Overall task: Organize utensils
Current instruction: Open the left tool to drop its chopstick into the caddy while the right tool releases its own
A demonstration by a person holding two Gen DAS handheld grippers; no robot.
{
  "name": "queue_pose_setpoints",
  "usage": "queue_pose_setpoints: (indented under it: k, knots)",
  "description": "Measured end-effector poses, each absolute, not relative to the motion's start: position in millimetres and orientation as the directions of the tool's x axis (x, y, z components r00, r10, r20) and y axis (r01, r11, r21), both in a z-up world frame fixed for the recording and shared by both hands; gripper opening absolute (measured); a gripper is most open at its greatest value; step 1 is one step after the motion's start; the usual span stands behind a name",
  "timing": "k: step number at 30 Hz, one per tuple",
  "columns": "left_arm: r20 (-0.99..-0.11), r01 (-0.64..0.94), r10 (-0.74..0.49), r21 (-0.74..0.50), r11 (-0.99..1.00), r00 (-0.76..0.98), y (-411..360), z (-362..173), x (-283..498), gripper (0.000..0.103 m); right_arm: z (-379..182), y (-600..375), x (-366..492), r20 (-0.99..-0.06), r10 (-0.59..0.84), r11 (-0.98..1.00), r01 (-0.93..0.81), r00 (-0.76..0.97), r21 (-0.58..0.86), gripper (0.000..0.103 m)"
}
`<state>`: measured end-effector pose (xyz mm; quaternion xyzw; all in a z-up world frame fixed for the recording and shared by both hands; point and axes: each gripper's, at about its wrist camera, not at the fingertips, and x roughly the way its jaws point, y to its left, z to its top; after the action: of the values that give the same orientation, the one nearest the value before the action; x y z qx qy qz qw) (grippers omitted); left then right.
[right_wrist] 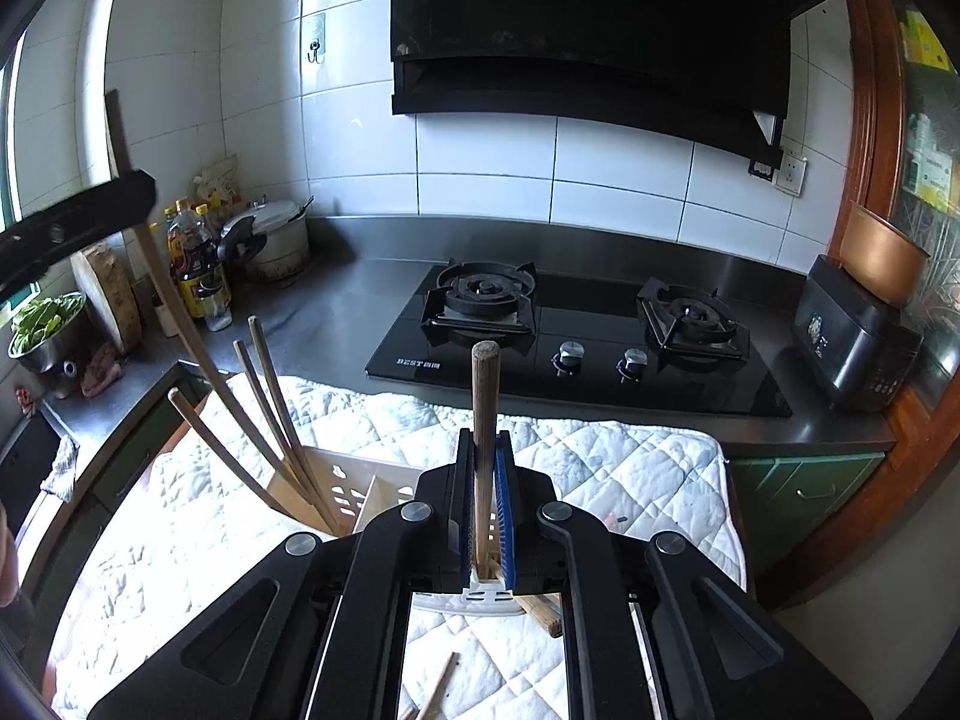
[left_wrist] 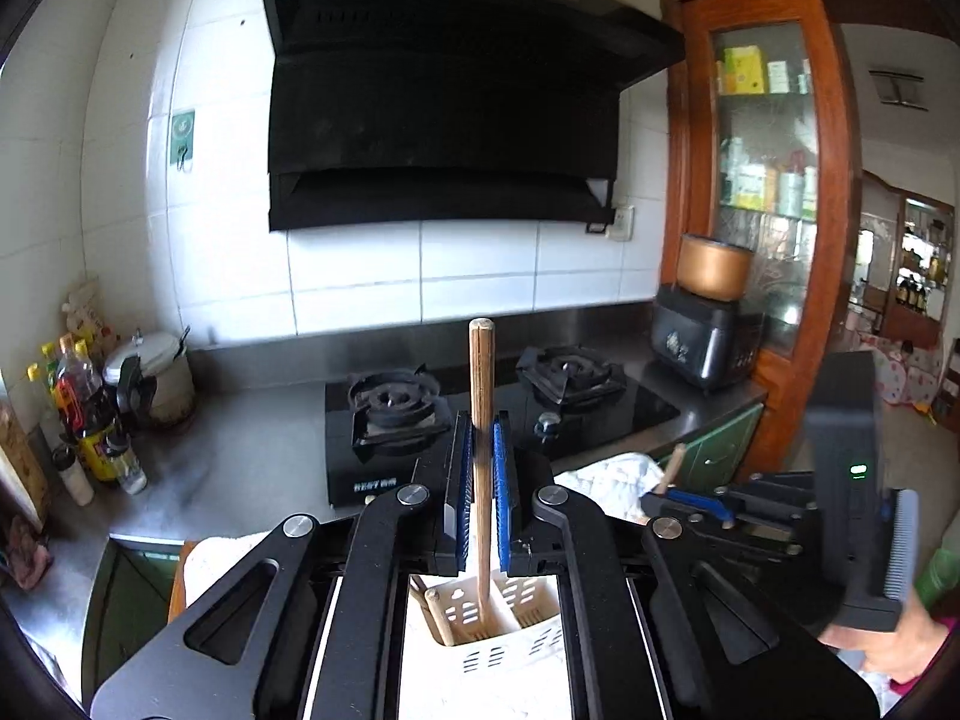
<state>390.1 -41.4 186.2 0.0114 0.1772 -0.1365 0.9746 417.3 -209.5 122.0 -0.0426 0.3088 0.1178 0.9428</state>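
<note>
We are holding one round wooden chopstick [left_wrist: 482, 420] upright in our left gripper [left_wrist: 482, 462], the blue-padded jaws closed tight on its shaft. Its lower end is reaching down into the white slotted plastic utensil holder [left_wrist: 489, 630] directly below the gripper, and its blunt top is standing clear above the fingertips. Another wooden stick [left_wrist: 437, 615] is leaning in the holder's left compartment.

Our right gripper [right_wrist: 485, 480] is likewise clamping a second round wooden chopstick [right_wrist: 483, 408], held nearly vertical, with its lower end at the white rim of the holder [right_wrist: 360, 492]. In the right wrist view, several long wooden chopsticks [right_wrist: 270, 420] are standing tilted to the left in the holder's left part. A short wooden piece [right_wrist: 543, 612] is lying beside the holder's base, and another thin stick [right_wrist: 441, 684] is lying on the cloth nearer to us.

The holder is sitting on a white quilted cloth [right_wrist: 600, 456] covering the desk, near its front left part. Beyond the cloth's far edge, the black glass two-burner gas stove [right_wrist: 570, 330] is set into the steel counter. A black rice cooker [right_wrist: 852, 348] is standing at the counter's right end, and a group of oil bottles [right_wrist: 195, 264] and a white pot [right_wrist: 276, 234] are standing in the far left corner. In the left wrist view, a hand [left_wrist: 900, 642] is gripping the right gripper's body.
</note>
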Motion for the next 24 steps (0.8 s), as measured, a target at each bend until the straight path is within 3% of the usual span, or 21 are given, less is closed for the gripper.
queue_pose_setpoints:
  k: [16,24]
  knots:
    - [-0.463,0.260,-0.256,-0.057,0.964,0.848,-35,130,416,0.006,103,-214,414,-0.612,0.178,0.970,-0.244,0.771,-0.025,0.007]
    - [-0.461,0.263,-0.260,-0.061,0.963,0.848,-34,130,410,0.008,114,-214,405,-0.590,0.174,0.971,-0.238,0.788,-0.032,0.009]
